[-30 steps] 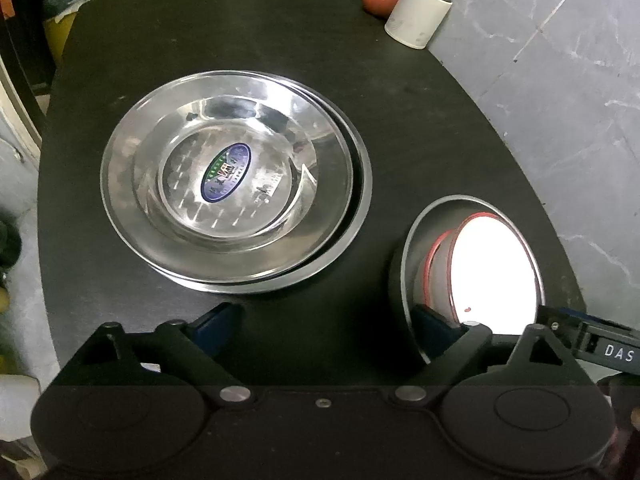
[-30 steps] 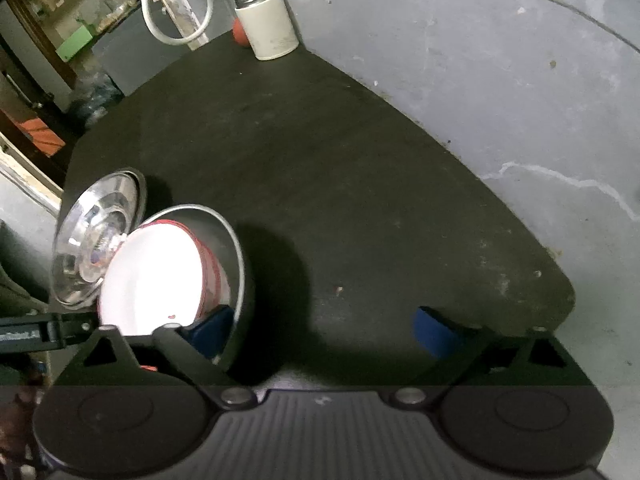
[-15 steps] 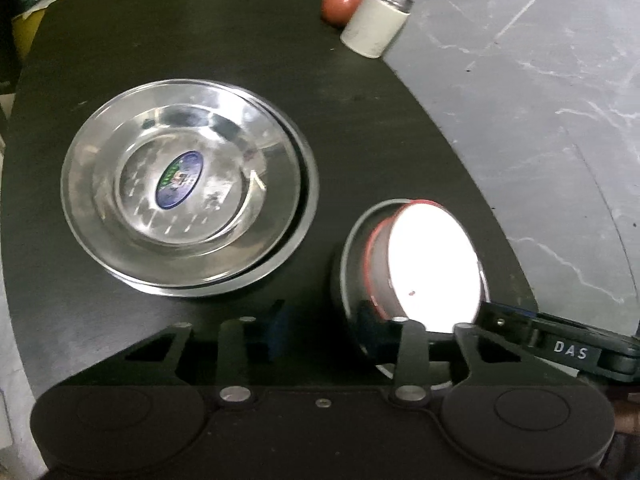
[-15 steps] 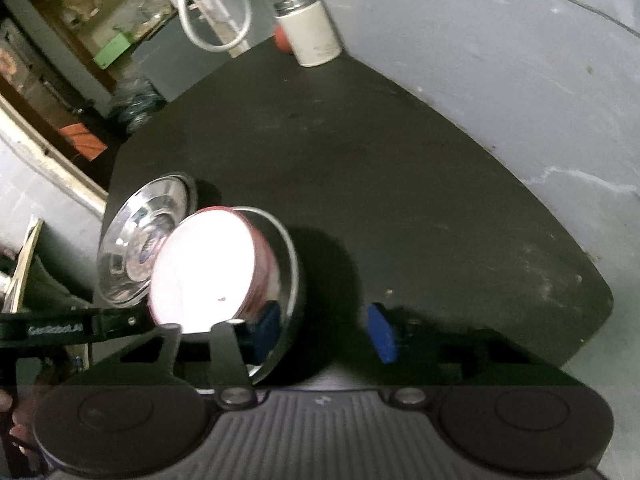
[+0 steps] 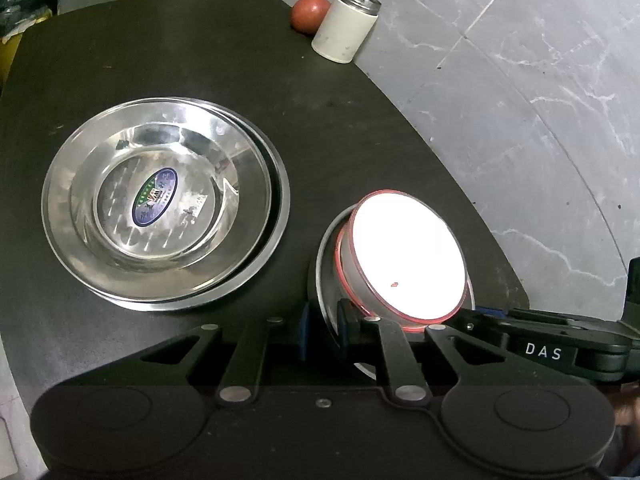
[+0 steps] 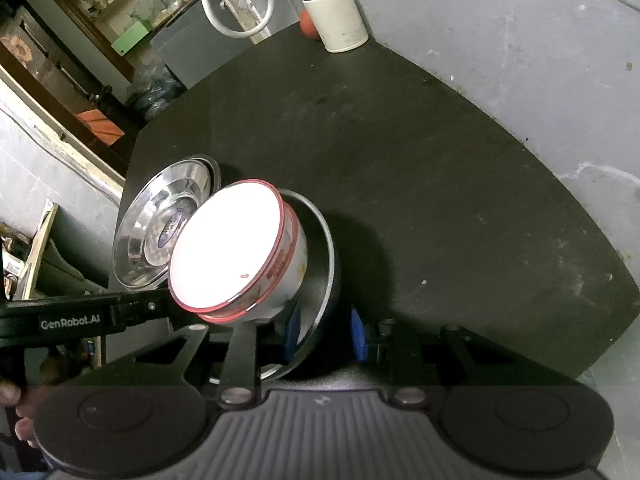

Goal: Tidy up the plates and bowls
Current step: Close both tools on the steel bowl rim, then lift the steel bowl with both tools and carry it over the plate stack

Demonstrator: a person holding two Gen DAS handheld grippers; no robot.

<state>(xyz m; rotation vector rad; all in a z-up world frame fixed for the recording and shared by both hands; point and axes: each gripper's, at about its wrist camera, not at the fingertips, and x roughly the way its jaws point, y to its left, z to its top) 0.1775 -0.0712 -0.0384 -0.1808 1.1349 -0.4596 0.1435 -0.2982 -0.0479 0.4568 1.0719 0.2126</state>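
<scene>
Two stacked steel plates (image 5: 160, 208) lie on the left of the black table (image 5: 200, 60); the right wrist view shows the plates (image 6: 160, 216) behind the bowls. A steel bowl (image 5: 326, 264) holds a white bowl with a red rim (image 5: 404, 256) and sits tilted near the table's front edge. My left gripper (image 5: 324, 330) is shut on the steel bowl's near rim. My right gripper (image 6: 325, 333) is shut on the opposite rim of the steel bowl (image 6: 320, 248), with the white bowl (image 6: 228, 248) inside it. The right gripper's body (image 5: 540, 352) shows at the bowl's right side.
A white canister with a metal lid (image 5: 344, 26) and a red ball (image 5: 306, 14) stand at the table's far edge. Grey marble floor (image 5: 520, 120) lies beyond the table's right edge. Shelves and clutter (image 6: 80, 60) stand past the far left side.
Both grippers went from open to shut, each narrowing onto the steel bowl's rim. The bowl pair now looks more tilted and closer to both cameras.
</scene>
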